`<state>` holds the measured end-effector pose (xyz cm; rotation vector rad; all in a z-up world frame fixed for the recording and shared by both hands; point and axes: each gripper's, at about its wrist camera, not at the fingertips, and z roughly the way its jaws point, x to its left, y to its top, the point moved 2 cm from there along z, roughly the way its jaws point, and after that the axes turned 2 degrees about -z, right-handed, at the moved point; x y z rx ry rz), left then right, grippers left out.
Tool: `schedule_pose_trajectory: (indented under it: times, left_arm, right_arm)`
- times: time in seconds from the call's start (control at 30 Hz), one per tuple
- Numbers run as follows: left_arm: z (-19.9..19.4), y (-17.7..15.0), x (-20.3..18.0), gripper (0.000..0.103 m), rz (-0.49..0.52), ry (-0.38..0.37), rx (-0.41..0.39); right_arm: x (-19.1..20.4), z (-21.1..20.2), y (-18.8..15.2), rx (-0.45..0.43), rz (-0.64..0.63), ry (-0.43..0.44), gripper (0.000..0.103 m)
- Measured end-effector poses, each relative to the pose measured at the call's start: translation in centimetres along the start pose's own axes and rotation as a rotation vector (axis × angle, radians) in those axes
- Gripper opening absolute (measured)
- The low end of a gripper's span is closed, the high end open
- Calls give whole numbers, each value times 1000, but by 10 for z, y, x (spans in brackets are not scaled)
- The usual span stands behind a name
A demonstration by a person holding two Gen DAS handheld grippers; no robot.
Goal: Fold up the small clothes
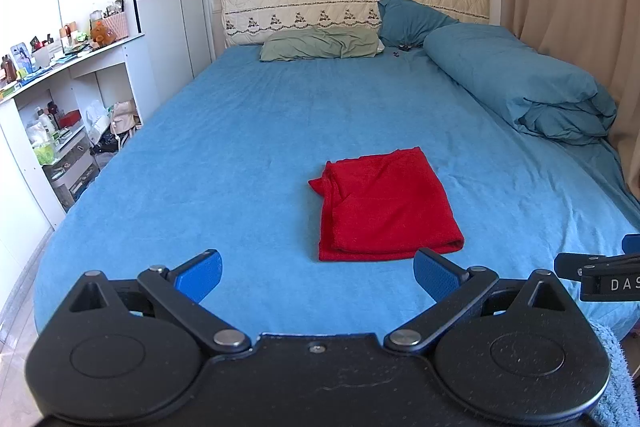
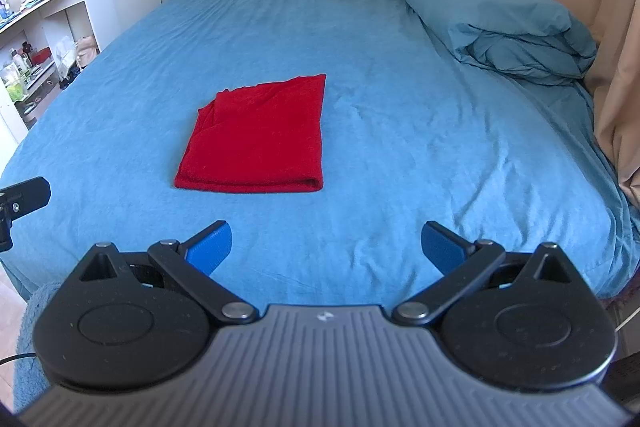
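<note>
Left wrist view: red cloth (image 1: 386,205) lay folded on bed (image 1: 200,147), ahead, slightly right.
Right wrist view: ahead-left, similarly near.
Long axis: away from tongs.
Left tongs (image 1: 318,275): spread, empty.
Right tongs (image 2: 326,247): spread, empty.

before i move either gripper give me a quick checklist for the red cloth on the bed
1. Left gripper open and holding nothing: ok.
2. Right gripper open and holding nothing: ok.
3. Red cloth lies flat on the blue sheet, with neither gripper touching it: ok.
4. Cloth folded neatly: not ok, a loose corner sticks out at its far left.
5. Nothing lying between grippers and cloth: ok.
6. How many layers the fold has: cannot tell.
</note>
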<state>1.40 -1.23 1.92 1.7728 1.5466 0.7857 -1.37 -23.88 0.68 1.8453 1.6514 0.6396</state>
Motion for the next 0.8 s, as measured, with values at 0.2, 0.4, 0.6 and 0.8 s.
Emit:
schedule_pose_trajectory:
  times: [0.2, 0.4, 0.6, 0.8]
  left_arm:
    - [0, 0, -1, 103, 1, 0, -1]
    - [0, 0, -2, 103, 6, 3, -14]
    - [-2, -1, -2, 103, 12, 11, -34]
    - [2, 1, 0, 103, 10, -7, -35]
  right_arm:
    - [-1, 0, 0, 0, -1, 0, 103]
    - [0, 0, 0, -2, -1, 0, 103]
    - [0, -2, 3, -6, 5, -1, 103]
    - [1, 0, 5, -1, 16, 0, 103]
